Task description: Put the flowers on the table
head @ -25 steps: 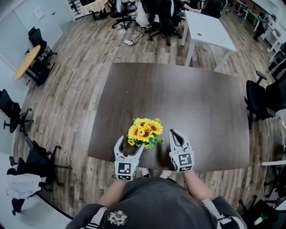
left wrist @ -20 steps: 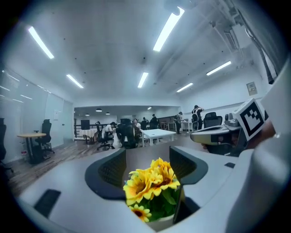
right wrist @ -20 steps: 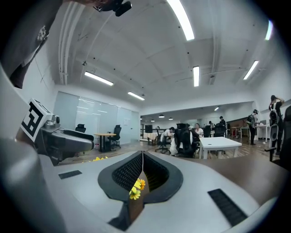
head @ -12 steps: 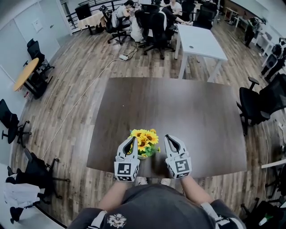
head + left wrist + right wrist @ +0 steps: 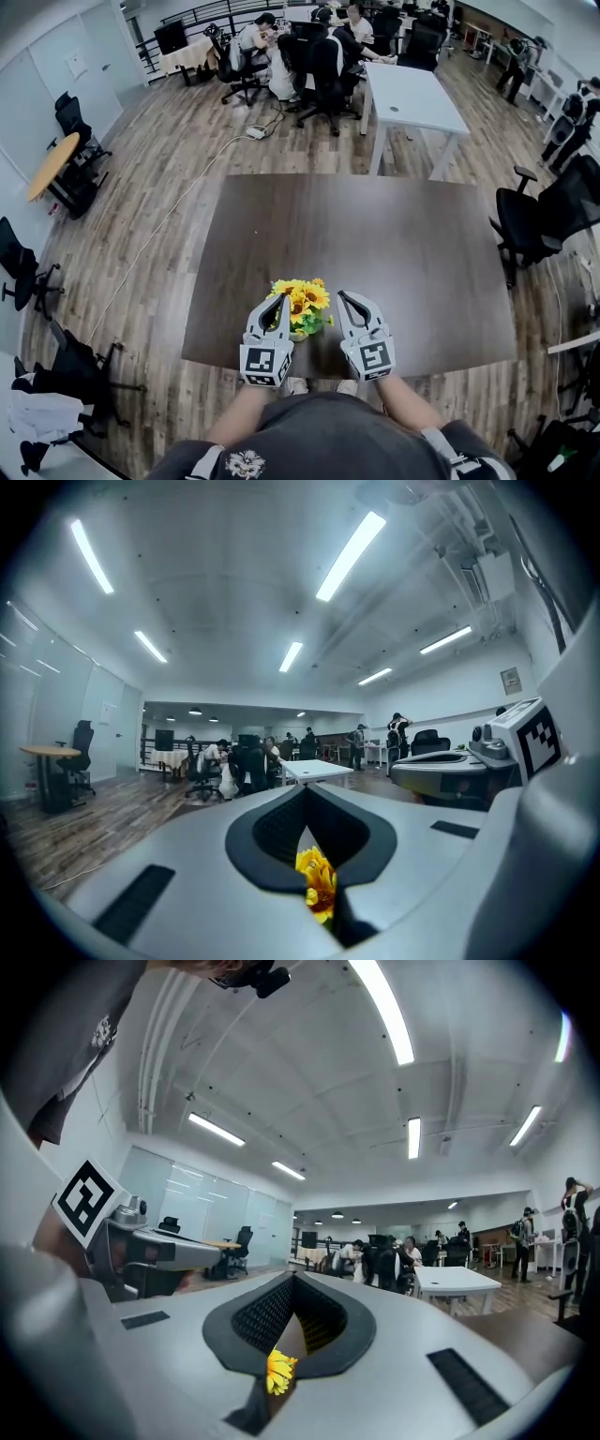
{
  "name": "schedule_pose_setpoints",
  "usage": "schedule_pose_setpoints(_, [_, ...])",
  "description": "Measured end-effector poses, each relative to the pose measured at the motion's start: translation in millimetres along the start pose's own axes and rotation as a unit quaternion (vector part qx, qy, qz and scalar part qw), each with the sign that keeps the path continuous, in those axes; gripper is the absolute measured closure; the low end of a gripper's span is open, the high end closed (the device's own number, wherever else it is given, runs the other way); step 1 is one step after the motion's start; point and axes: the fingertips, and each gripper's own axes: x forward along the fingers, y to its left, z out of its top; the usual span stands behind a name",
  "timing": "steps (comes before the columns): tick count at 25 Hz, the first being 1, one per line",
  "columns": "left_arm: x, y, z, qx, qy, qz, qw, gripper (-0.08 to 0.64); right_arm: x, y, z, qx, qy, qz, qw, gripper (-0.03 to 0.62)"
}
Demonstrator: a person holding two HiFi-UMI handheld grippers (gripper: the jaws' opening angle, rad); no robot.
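Note:
A small bunch of yellow sunflowers (image 5: 300, 306) with green leaves stands on the dark brown table (image 5: 375, 234), close to its near edge. My left gripper (image 5: 278, 302) sits just left of the bunch with its jaws shut and nothing between them. My right gripper (image 5: 345, 297) sits just right of the bunch, also shut and empty. In the left gripper view a yellow bloom (image 5: 317, 883) shows through the gap below the closed left gripper (image 5: 307, 789). In the right gripper view a bloom (image 5: 277, 1371) shows the same way below the closed right gripper (image 5: 292, 1281).
A white table (image 5: 412, 94) stands beyond the dark one, with people seated on office chairs (image 5: 319, 56) behind it. A black chair (image 5: 530, 225) is at the right, a round wooden table (image 5: 52, 164) at the left. A cable (image 5: 159, 234) runs across the wood floor.
My left gripper's jaws have gone from open beside the flowers to shut. Both grippers sit a little nearer the table's front edge. The flowers stay on the table.

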Motion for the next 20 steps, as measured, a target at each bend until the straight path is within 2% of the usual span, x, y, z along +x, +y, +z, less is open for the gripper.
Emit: schedule_pose_setpoints(20, [-0.3, 4.4, -4.0, 0.010, 0.010, 0.007, 0.9999, 0.554, 0.6, -3.9, -2.3, -0.003, 0.010, -0.001, 1.000, 0.569])
